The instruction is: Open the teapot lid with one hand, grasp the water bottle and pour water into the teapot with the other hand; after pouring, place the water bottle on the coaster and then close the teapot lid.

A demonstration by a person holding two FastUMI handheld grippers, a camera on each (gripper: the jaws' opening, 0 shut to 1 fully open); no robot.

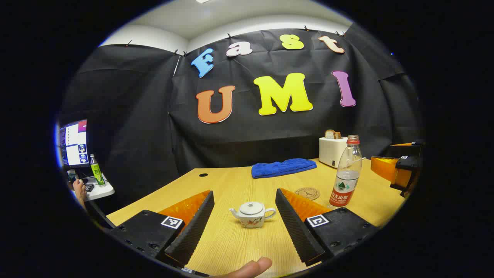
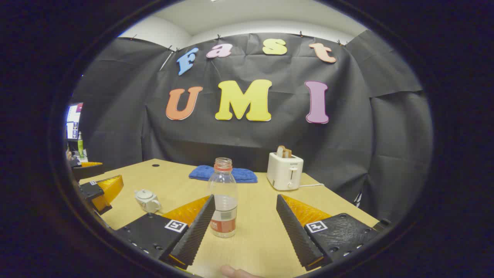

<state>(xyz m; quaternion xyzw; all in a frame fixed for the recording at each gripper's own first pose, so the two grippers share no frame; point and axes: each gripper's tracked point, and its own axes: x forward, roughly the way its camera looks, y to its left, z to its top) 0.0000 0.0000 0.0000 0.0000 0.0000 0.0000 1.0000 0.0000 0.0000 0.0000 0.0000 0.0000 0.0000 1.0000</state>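
A small white teapot (image 1: 252,214) with its lid on stands on the wooden table (image 1: 231,185), between and just beyond the spread fingers of my left gripper (image 1: 244,193), which is open. A round brown coaster (image 1: 307,193) lies behind it to the right. A clear water bottle (image 1: 345,172) with a red label has no cap and holds some water. In the right gripper view the bottle (image 2: 223,199) stands ahead of my open right gripper (image 2: 245,197), nearer its left finger. The teapot (image 2: 147,200) sits to the left, with the left gripper (image 2: 98,188) beside it.
A folded blue towel (image 1: 283,167) lies at the back of the table. A white toaster (image 2: 285,170) with bread in it stands at the back right. A side desk with a monitor (image 1: 73,143) and a green bottle (image 1: 97,170) is at the far left.
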